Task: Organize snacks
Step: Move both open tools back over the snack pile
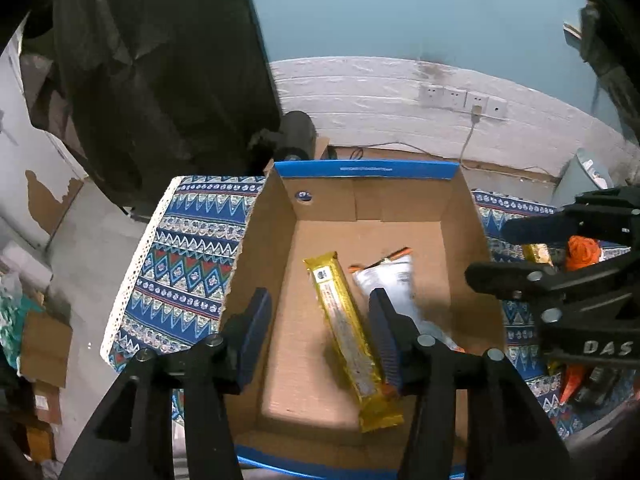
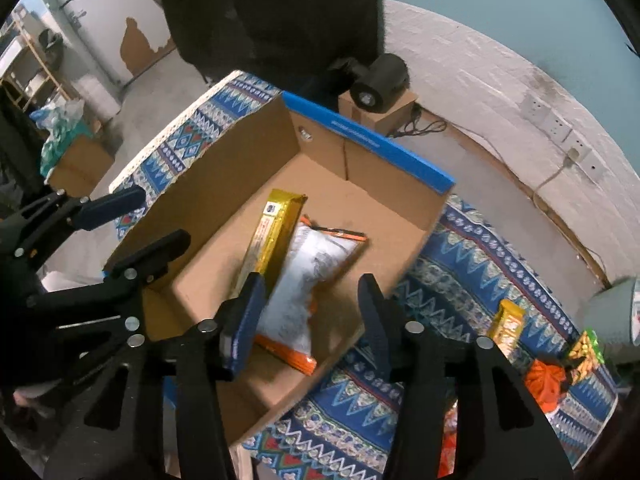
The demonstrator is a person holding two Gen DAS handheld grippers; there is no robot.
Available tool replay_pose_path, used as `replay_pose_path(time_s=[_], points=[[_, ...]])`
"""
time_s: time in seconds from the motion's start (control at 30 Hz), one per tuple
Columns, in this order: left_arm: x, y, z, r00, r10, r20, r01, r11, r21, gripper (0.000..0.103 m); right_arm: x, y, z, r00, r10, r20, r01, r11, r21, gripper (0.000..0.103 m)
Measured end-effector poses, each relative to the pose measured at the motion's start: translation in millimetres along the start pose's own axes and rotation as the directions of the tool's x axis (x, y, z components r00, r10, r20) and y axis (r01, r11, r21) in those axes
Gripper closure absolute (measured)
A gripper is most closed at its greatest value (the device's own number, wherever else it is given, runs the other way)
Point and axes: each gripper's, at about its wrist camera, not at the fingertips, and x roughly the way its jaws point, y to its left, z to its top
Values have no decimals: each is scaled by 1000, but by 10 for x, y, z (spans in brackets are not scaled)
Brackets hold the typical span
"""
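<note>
Left claw: the left gripper hangs over the cardboard box with its fingers spread wide and nothing between them; its left finger sits above the box's left wall, its right finger above the snacks inside.
Box, left side: bare cardboard floor lies between the left wall and the gold bar, the roomiest free patch in the box.
Gold bar: the long gold snack bar lies flat on the box floor, slanting from the middle toward the near edge.
White pouch: the white pouch with orange trim lies just beside the gold bar on its right, touching or slightly overlapping it; which, I cannot tell.
Right claw: the right gripper is also spread wide and empty, poised over the pouch and the box's right wall.
Box edges: blue rim along the far wall; the walls stand upright and the top is open.
Cloth: the patterned blue tablecloth shows on both sides of the box.
Right of box: a small gold packet, an orange bundle and a green packet lie on the cloth, well apart from the box.
</note>
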Motion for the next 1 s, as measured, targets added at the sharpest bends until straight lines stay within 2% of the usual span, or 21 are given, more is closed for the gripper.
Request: replay_pose_path(time_s=[0.43,0.63,1.0], points=[[-125,-450,0,999,-39,1,39,996,84,44,-374,-391,-409,999,-41,20,40,999,36,47],[-196,-722,-13,998,-67,0,67,989,129,37,-529,-634,-642,998,-66,25,64,996,59,41],[-127,-1204,-66,990,-125,-63,135,974,183,35,-667,-1167,-1183,995,-96,-4,95,987,130,41]])
